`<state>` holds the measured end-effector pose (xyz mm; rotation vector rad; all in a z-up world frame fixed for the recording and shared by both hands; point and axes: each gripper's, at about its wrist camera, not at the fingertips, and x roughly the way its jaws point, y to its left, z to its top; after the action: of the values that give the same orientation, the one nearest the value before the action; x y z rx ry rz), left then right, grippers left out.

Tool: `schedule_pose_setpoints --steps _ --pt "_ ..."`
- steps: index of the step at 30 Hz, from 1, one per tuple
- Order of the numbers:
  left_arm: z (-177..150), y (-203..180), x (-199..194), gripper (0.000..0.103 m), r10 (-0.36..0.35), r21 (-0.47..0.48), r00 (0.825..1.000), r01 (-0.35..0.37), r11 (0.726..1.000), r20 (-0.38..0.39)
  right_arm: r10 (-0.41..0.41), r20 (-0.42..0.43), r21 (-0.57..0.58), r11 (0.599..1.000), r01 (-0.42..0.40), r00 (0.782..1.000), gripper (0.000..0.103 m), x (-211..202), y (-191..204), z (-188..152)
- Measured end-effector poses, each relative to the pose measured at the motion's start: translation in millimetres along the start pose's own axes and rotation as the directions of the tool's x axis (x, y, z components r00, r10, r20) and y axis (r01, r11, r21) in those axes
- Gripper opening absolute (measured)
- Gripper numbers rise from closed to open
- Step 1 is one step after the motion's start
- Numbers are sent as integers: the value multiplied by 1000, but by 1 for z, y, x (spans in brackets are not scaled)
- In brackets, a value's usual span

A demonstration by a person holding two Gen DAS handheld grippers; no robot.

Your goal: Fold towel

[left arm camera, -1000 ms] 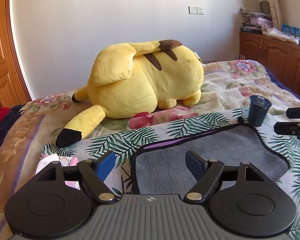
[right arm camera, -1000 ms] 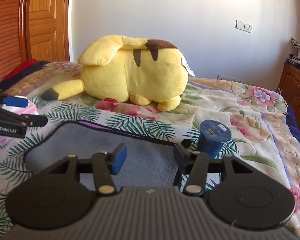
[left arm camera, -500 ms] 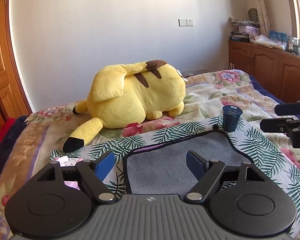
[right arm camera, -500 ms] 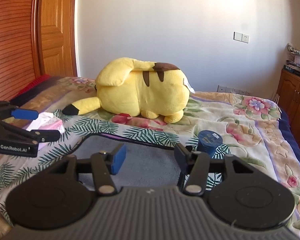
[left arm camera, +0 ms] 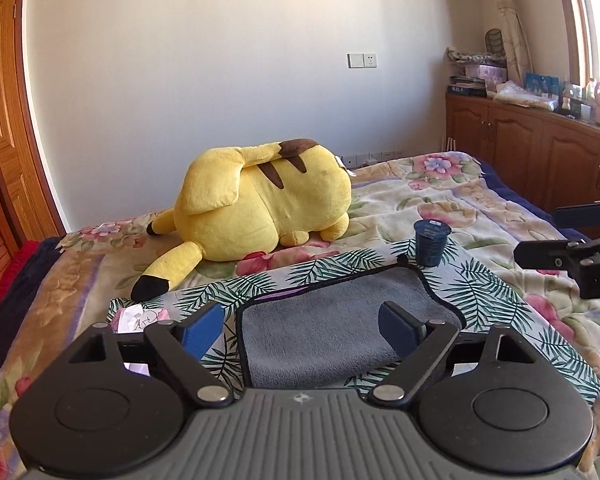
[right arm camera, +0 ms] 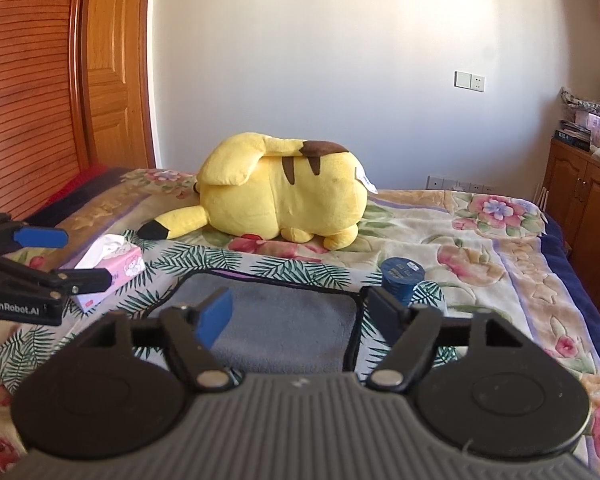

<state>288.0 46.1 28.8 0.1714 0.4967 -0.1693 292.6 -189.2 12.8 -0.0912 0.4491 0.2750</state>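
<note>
A grey towel (left arm camera: pixel 332 320) with a black edge lies flat on a palm-leaf cloth (left arm camera: pixel 488 292) on the bed; it also shows in the right wrist view (right arm camera: pixel 284 320). My left gripper (left arm camera: pixel 302 326) is open and empty, held above the towel's near left part. My right gripper (right arm camera: pixel 298 314) is open and empty, above the towel's near right part. The right gripper shows at the right edge of the left wrist view (left arm camera: pixel 540 236), the left gripper at the left edge of the right wrist view (right arm camera: pixel 84 260).
A large yellow plush toy (left arm camera: pixel 260 208) lies behind the towel. A dark blue cup (left arm camera: pixel 431 242) stands at the towel's far right corner. A pink tissue box (right arm camera: pixel 110 270) sits left of the towel. Wooden cabinets (left arm camera: pixel 540 152) line the right wall.
Both grippers have pulled back and risen away from the towel, so the towel, cup and plush look smaller and farther. Both stay open.
</note>
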Motion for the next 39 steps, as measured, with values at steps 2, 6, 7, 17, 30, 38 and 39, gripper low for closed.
schedule_pose_setpoints --steps 2,6,7,17,30,38,39 --pt "1 -4 -8 72 -3 7 1000 3 1000 7 4 7 6 1000 -4 1000 89 -10 0 -3" --pt "4 -11 -24 73 -6 20 1000 5 1000 26 6 12 2 1000 -6 1000 95 -26 3 -11" --pt "5 -13 -28 75 -7 21 999 6 1000 32 9 14 3 1000 -9 1000 98 -30 3 -13" --pt "11 -34 -65 81 -8 62 997 3 998 79 6 42 13 1000 -7 999 103 -68 8 -31" --pt "2 -56 -126 87 -33 74 992 24 997 123 -34 85 54 998 29 996 103 -118 2 -41" --pt "-13 -66 -159 87 -44 49 990 38 998 131 -57 121 36 998 53 991 103 -147 5 -42" --pt "-16 -67 -161 87 -45 47 991 39 998 129 -58 127 35 998 54 990 103 -151 5 -42"
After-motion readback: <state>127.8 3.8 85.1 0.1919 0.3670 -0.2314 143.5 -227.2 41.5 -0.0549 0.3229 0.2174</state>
